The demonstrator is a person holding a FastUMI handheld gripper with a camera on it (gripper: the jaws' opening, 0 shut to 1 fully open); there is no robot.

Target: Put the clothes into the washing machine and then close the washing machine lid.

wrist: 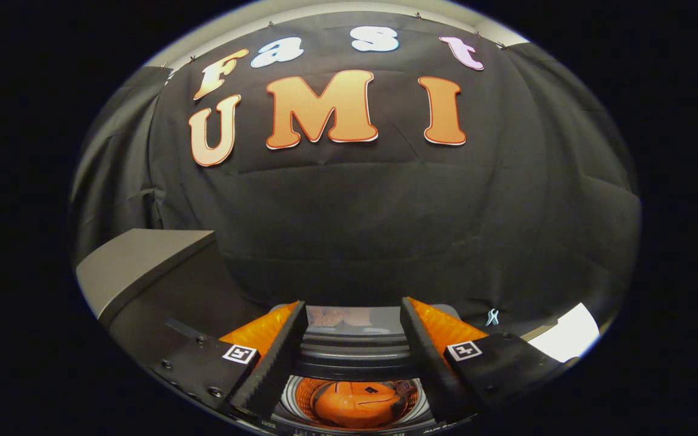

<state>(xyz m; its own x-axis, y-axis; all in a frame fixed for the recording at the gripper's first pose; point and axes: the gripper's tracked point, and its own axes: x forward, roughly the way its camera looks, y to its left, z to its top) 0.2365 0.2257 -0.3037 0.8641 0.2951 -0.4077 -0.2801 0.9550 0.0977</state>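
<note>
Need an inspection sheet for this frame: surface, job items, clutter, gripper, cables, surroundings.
Surface: washing machine top, seen between and beyond the fingers; drum opening exposed, so the lid is not closed over it.
Job's things: orange clothes lie inside the drum, below the fingers.
Clutter: small pale clip on the cloth, beyond the right finger.
Grippers: gripper open, fingers apart above the drum, holding nothing.
Cables: nothing seen.
Surroundings: black cloth wall behind; grey panel left; bright white patch right.

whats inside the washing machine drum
An orange garment lies in the washing machine drum, seen between the open claw fingers. Whatever is under it is covered.
</note>
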